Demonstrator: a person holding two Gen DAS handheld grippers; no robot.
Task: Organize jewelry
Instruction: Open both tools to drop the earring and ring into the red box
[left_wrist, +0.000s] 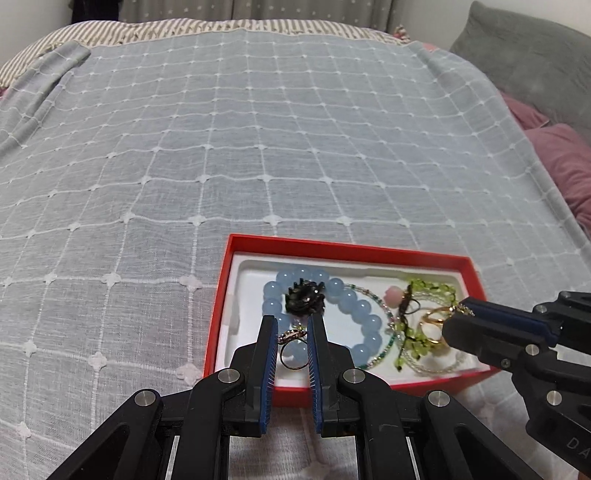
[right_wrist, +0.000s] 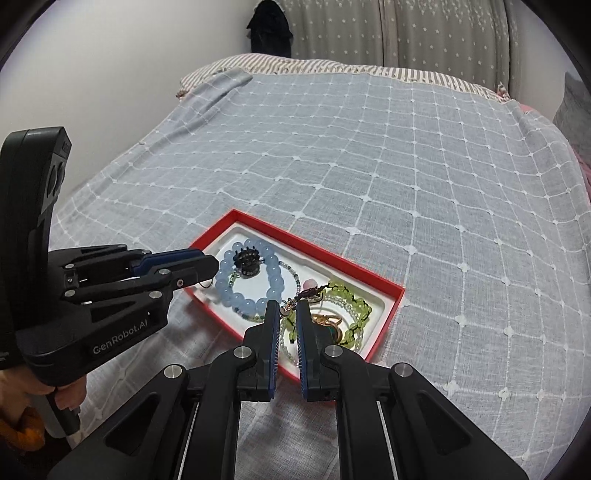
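Both grippers hang over the red jewelry box (left_wrist: 469, 269) on the checked bedspread (left_wrist: 221, 147). The left gripper (left_wrist: 292, 334) is clamped on a gem-topped ring (left_wrist: 291, 350); the right gripper (right_wrist: 286, 312) pinches a small sparkly piece (right_wrist: 286, 309). A blue bead bracelet (left_wrist: 364, 314) lies inside the box.

1. A red box (left_wrist: 406, 254) with a white inner tray (left_wrist: 255, 267) is lying on a blue-grey checked bedspread (left_wrist: 221, 147).
2. A light blue bead bracelet (left_wrist: 364, 314) is resting in the tray, with a black flower-shaped piece (left_wrist: 304, 299) sitting inside its ring.
3. The left gripper (left_wrist: 292, 325) is holding a thin ring (left_wrist: 290, 350) between its blue pads; the ring's jewelled top is sitting at the fingertips and its band is hanging below.
4. The right gripper (left_wrist: 463, 314) is entering from the right, its jaws closed on a small sparkling piece (left_wrist: 466, 309) over the tray.
5. A green bead strand (left_wrist: 417, 332), a pink bead (left_wrist: 393, 294) and a gold ring (left_wrist: 434, 319) are lying tangled in the tray's right part.
6. A grey pillow (left_wrist: 528, 59) is lying at the upper right.
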